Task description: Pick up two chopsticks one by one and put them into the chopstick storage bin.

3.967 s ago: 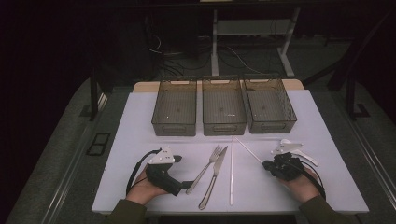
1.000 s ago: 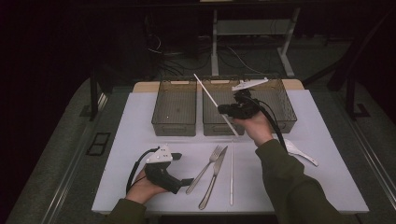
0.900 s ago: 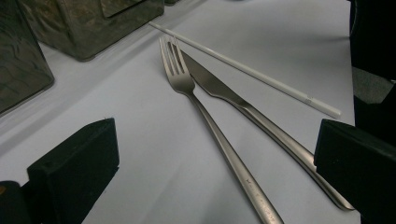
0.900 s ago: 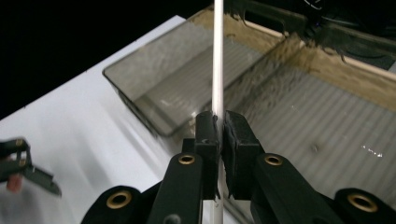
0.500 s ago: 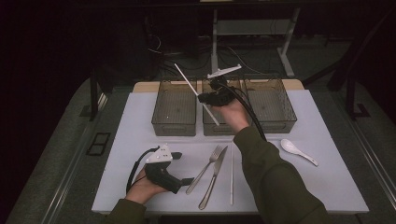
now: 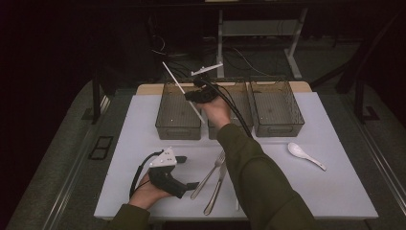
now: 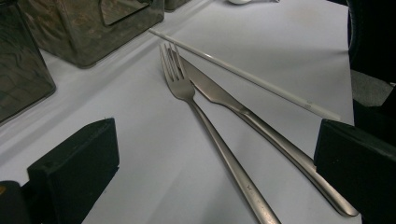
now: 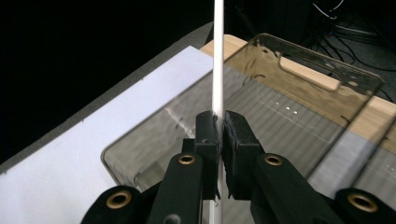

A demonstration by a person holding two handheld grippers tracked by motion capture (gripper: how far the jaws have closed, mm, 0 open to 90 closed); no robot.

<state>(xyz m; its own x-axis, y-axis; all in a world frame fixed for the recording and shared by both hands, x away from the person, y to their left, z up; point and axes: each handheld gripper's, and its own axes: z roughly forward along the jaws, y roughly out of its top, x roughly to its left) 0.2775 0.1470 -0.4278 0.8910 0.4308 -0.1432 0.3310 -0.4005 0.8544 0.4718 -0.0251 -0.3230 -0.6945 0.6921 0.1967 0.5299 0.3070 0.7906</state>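
My right gripper [image 6: 192, 95] is shut on a white chopstick [image 6: 174, 80], held raised and tilted over the left clear bin [image 6: 165, 122]. In the right gripper view the two pads clamp the chopstick [image 8: 218, 56] at mid-length, my right gripper [image 8: 218, 122] hanging above that bin's [image 8: 299, 60] inside. My left gripper [image 6: 187, 171] rests on the white mat near the front edge, open and holding nothing. In the left gripper view my left gripper's [image 7: 212, 163] wide jaws frame a fork [image 7: 187, 88], a knife [image 7: 261, 126] and a second white chopstick [image 7: 243, 74] lying on the mat.
Three clear bins stand in a row at the back; the right one [image 6: 277, 108] has nothing in it. A white spoon [image 6: 304, 154] lies at the right of the mat. The fork [image 6: 210, 173] and knife [image 6: 218, 187] lie beside the person's right sleeve.
The right gripper has carried the chopstick leftward, from above the middle bin to above the left bin. The left gripper has stayed put.
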